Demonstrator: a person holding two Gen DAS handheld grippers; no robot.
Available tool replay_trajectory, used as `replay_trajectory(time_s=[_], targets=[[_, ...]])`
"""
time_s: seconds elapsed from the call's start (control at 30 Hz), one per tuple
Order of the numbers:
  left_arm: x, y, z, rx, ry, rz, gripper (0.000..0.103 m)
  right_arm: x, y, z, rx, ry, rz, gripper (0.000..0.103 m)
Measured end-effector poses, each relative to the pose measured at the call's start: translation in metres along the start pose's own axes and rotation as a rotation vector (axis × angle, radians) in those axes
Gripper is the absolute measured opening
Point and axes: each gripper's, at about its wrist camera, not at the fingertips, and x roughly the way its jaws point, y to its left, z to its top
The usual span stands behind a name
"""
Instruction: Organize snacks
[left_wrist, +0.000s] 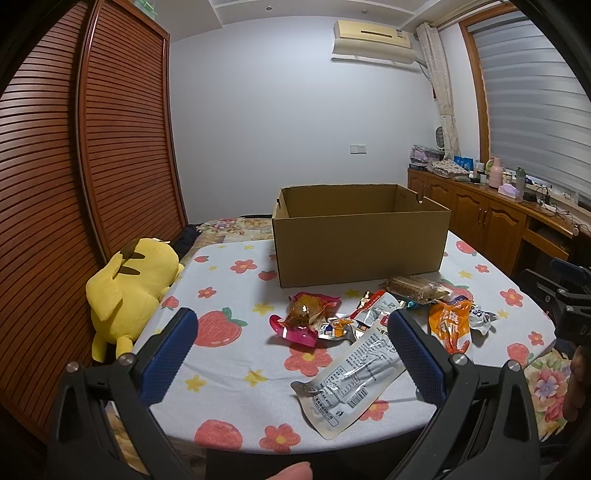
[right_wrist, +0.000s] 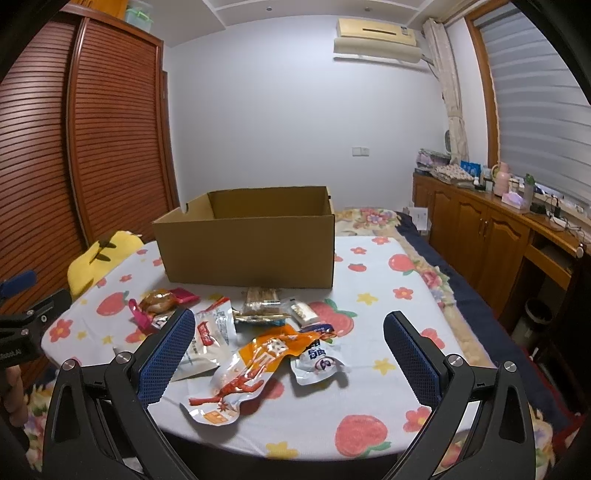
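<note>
An open cardboard box (left_wrist: 360, 236) (right_wrist: 247, 251) stands at the back of the flower-print table (left_wrist: 229, 369) (right_wrist: 388, 369). In front of it lie several snack packets: a long white packet (left_wrist: 351, 376) (right_wrist: 207, 343), a pink packet (left_wrist: 304, 317) (right_wrist: 159, 304), an orange packet (left_wrist: 448, 325) (right_wrist: 243, 373), a biscuit pack (left_wrist: 415, 288) (right_wrist: 262, 302) and a white-blue packet (right_wrist: 319, 362). My left gripper (left_wrist: 291, 328) is open above the near table edge, the white packet just by its right finger. My right gripper (right_wrist: 290, 332) is open over the orange packet. Both hold nothing.
A yellow plush toy (left_wrist: 133, 284) (right_wrist: 99, 258) lies at the table's left edge beside a slatted wooden wardrobe (left_wrist: 74, 184). A wooden sideboard (left_wrist: 491, 218) (right_wrist: 491, 236) with bottles runs along the right wall. A bed with a floral cover (right_wrist: 424, 273) lies behind the table.
</note>
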Motion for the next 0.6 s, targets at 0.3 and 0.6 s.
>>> replay_trajectory(time_s=[0.3,0.6], targets=[[-0.0013,-0.0006,0.001,-0.001,-0.003,-0.001,0.103,0.0013,0.0012,-0.0004,0.002,0.001,-0.002,0.103],[-0.0021,-0.0026,0.0022,-0.003,0.005,-0.005,0.103,0.0014,0.0009,-0.0006,0.002,0.002,-0.002,0.103]])
